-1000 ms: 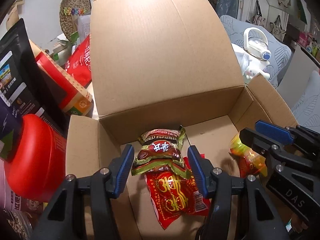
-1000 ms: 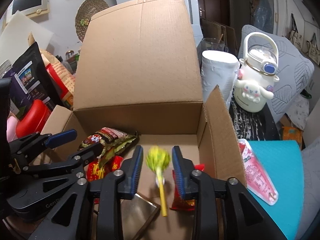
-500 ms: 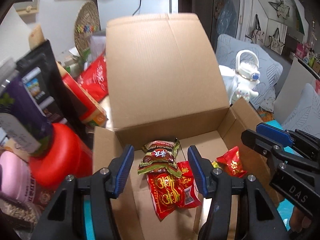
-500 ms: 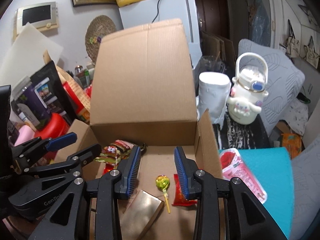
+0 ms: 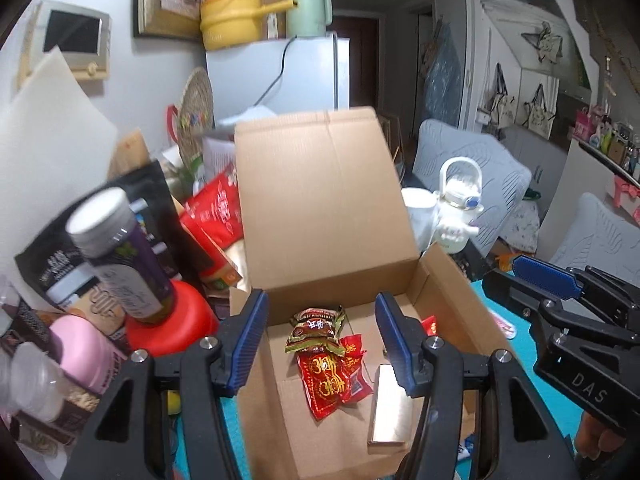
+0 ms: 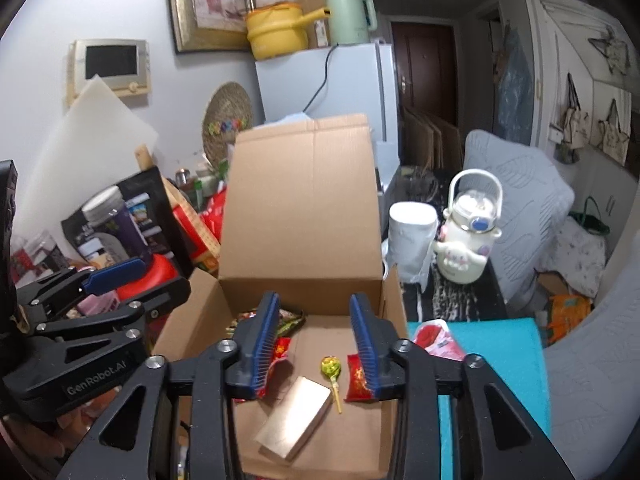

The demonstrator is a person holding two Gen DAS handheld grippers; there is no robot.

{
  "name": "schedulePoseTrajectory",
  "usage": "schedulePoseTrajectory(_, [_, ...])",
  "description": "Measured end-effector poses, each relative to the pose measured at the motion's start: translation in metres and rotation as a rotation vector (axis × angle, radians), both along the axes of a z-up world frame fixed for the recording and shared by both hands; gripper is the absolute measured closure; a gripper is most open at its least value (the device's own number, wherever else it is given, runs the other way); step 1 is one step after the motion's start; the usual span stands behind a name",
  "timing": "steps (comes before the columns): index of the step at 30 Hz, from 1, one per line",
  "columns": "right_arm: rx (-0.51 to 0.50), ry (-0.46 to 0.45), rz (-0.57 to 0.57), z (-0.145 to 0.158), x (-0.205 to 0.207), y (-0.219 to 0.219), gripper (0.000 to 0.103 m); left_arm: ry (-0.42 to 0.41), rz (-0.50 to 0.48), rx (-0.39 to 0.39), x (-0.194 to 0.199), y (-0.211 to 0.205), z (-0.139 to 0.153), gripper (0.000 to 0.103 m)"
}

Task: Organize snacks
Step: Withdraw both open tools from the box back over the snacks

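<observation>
An open cardboard box stands on a teal mat with its lid up. Inside lie a green-brown snack packet, a red snack packet, a gold flat box, a small red packet and a yellow-green lollipop. My left gripper is open and empty, held above the box. My right gripper is open and empty above the box; it shows at the right edge of the left wrist view.
A pink-red packet lies on the teal mat right of the box. A white character bottle and paper roll stand behind. Left of the box: a red lidded tub, purple jar, black and red bags.
Both grippers have pulled up and back from the box. The right gripper has let go of the lollipop, which now lies in the box.
</observation>
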State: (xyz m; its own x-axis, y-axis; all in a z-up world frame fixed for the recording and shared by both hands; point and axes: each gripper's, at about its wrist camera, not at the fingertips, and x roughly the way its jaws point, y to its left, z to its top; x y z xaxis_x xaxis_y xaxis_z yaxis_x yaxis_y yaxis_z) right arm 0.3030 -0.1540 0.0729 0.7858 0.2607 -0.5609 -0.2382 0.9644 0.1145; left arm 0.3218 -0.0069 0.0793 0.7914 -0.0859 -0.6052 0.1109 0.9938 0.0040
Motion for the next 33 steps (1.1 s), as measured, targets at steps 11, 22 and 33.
schedulePoseTrajectory(11, [-0.002, -0.104, -0.010, 0.035, -0.064, -0.006, 0.033, -0.112, -0.014, 0.010, -0.060, 0.000, 0.035, 0.025])
schedulePoseTrajectory(22, [-0.007, -0.154, -0.020, 0.044, -0.127, -0.011, 0.021, -0.122, -0.063, 0.015, -0.118, 0.000, 0.038, 0.025])
schedulePoseTrajectory(33, [-0.014, -0.148, -0.009, 0.028, -0.179, -0.004, 0.020, -0.095, -0.115, -0.010, -0.161, 0.013, 0.020, 0.025])
